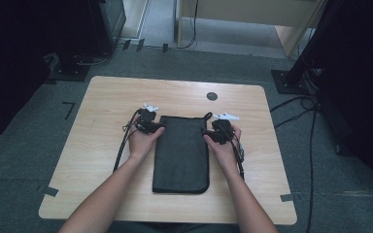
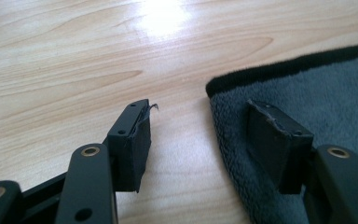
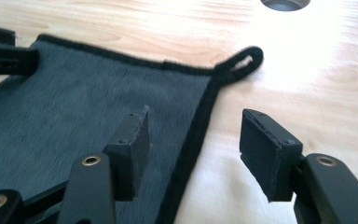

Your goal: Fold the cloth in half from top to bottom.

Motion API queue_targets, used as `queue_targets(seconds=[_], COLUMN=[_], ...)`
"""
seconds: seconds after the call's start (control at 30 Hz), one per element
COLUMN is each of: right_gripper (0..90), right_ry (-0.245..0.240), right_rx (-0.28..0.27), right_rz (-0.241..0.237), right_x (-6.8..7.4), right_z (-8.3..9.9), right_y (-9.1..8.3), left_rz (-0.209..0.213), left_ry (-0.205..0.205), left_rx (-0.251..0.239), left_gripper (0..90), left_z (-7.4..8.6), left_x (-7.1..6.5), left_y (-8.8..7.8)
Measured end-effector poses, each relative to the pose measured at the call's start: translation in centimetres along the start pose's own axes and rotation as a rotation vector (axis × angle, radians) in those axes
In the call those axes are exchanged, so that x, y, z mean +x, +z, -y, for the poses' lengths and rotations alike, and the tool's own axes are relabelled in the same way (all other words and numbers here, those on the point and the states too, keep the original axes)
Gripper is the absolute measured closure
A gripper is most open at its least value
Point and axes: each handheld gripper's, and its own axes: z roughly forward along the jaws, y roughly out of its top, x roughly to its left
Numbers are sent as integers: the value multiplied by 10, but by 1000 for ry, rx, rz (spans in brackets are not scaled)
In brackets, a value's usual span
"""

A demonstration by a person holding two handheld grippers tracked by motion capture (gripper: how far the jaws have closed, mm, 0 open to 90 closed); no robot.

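Dark grey folded rectangular cloth (image 1: 181, 153) lying lengthwise mid-way on light wooden table (image 1: 102, 107). Left gripper (image 1: 148, 122) at cloth's far left corner, right gripper (image 1: 220, 130) at far right corner, both hand-held. Round grommet hole (image 1: 212, 96) just beyond, near far edge.

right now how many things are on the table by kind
dark grey towel: 1
grippers: 2, left gripper and right gripper, one at each far corner of the towel, jaws open
round hole in the tabletop: 1
total: 4
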Motion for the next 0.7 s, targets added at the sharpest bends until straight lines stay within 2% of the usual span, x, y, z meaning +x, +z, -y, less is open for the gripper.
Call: queue_targets(seconds=[0.07, 0.17, 0.3, 0.4, 0.43, 0.5, 0.57, 0.63, 0.7], right_gripper=[433, 440, 445, 466, 490, 548, 626, 729, 805], right_ry=[20, 26, 36, 54, 63, 51, 4, -25, -7], right_rx=[22, 36, 65, 38, 29, 19, 13, 22, 12], right_rz=[-8, -17, -50, -51, -52, -44, -22, -1, -11], right_x=[-3, -4, -5, -5, -5, -3, 1, 2, 0], right_z=[-7, -13, -16, -16, -15, -13, -10, -9, -9], right_y=[12, 27, 45, 49, 49, 49, 49, 46, 44], left_rz=[6, 19, 31, 40, 47, 66, 80, 84, 87], left_ry=[0, -7, 13, 29, 31, 38, 39, 47, 46], left_rx=[11, 18, 17, 18, 15, 21, 22, 22, 21], left_gripper=[408, 415, 441, 495, 530, 617, 728, 783, 836], left_z=[-2, -4, -3, -3, -2, -2, -2, -1, -1], left_x=[1, 3, 3, 1, 1, -1, -3, -4, -3], left_y=[1, 3, 4, 3, 2, 1, 0, -2, -3])
